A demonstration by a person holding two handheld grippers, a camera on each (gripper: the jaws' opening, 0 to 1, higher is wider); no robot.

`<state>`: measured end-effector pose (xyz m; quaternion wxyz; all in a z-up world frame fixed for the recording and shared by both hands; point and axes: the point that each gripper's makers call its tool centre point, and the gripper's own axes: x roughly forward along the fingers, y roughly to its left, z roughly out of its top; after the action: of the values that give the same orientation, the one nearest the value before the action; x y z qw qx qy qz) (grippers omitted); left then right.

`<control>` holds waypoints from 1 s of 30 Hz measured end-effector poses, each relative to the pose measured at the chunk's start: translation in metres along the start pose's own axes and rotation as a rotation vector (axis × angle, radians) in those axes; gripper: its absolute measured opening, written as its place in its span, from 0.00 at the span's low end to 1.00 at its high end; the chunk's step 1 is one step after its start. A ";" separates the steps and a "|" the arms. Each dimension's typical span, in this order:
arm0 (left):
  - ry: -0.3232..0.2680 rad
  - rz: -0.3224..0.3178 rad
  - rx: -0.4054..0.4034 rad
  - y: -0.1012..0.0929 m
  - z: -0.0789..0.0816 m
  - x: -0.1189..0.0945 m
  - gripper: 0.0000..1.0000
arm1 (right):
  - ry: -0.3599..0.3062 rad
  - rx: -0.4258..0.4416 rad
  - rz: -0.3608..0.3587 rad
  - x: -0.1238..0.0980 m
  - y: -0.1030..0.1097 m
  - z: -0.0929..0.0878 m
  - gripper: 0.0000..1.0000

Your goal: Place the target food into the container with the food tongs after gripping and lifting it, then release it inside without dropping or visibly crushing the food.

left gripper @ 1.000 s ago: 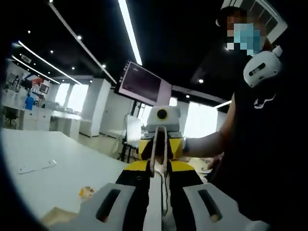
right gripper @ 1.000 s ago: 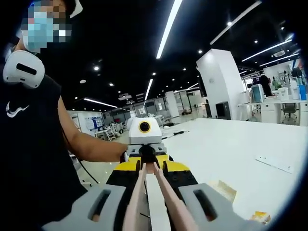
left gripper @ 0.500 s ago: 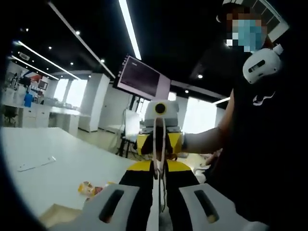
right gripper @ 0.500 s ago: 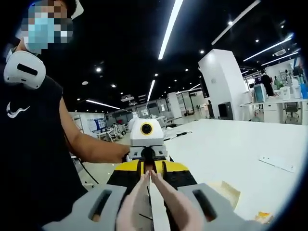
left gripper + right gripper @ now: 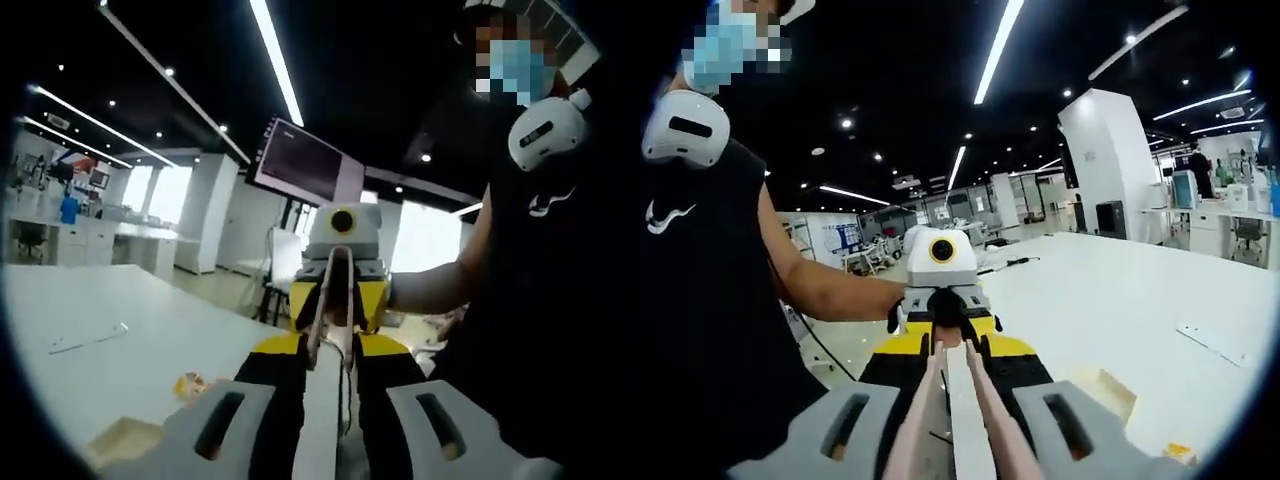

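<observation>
Left gripper view: food (image 5: 190, 384) on table (image 5: 120, 350), left of gripper (image 5: 330, 470) clamping tongs (image 5: 335, 300); right gripper (image 5: 955, 470) likewise.

Food item (image 5: 193, 384) blurred; container (image 5: 1102, 389) partly hidden.

White table (image 5: 120, 360) (glossy) carries food (image 5: 190, 384), a container (image 5: 125, 440).

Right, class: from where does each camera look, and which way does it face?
Left gripper view: sits on the left gripper, looks along the tongs at the right gripper; the person's arm and torso show at right.
Right gripper view: sits on the right gripper, looks back at the left one; arm and torso at left.
Shared: tongs, white table, box, person.
</observation>
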<state>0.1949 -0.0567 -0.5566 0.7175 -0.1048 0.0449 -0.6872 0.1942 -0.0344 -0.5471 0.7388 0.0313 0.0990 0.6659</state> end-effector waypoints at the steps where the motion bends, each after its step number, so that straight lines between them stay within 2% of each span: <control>1: -0.001 0.001 -0.004 0.000 0.000 0.000 0.15 | 0.000 0.000 0.000 0.000 0.000 0.000 0.20; 3: -0.007 0.003 0.009 -0.002 0.001 0.000 0.14 | 0.001 0.020 0.007 0.000 0.000 0.001 0.20; 7: 0.006 0.001 0.003 -0.003 -0.002 0.000 0.10 | -0.002 0.006 0.018 0.002 0.003 0.000 0.19; 16: 0.022 -0.005 -0.010 -0.004 -0.005 0.000 0.10 | -0.028 0.031 0.026 0.003 0.002 0.001 0.20; 19: 0.037 -0.007 0.002 -0.004 -0.007 0.001 0.09 | -0.021 0.010 0.022 0.005 0.003 -0.001 0.21; 20: 0.056 -0.014 0.005 -0.005 -0.008 0.002 0.09 | -0.008 -0.039 0.038 0.006 0.006 -0.004 0.20; 22: 0.076 -0.015 0.014 -0.006 -0.010 0.003 0.08 | -0.011 -0.036 0.023 0.006 0.004 -0.004 0.20; 26: 0.078 -0.016 0.008 -0.004 -0.011 0.003 0.07 | -0.014 -0.054 0.020 0.006 0.003 -0.003 0.18; 30: 0.080 -0.018 -0.028 -0.004 -0.012 0.003 0.12 | -0.006 -0.021 0.019 0.005 0.002 -0.004 0.20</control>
<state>0.1888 -0.0608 -0.5672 0.7074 -0.0878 0.0823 -0.6965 0.1916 -0.0296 -0.5509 0.7331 0.0265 0.0895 0.6737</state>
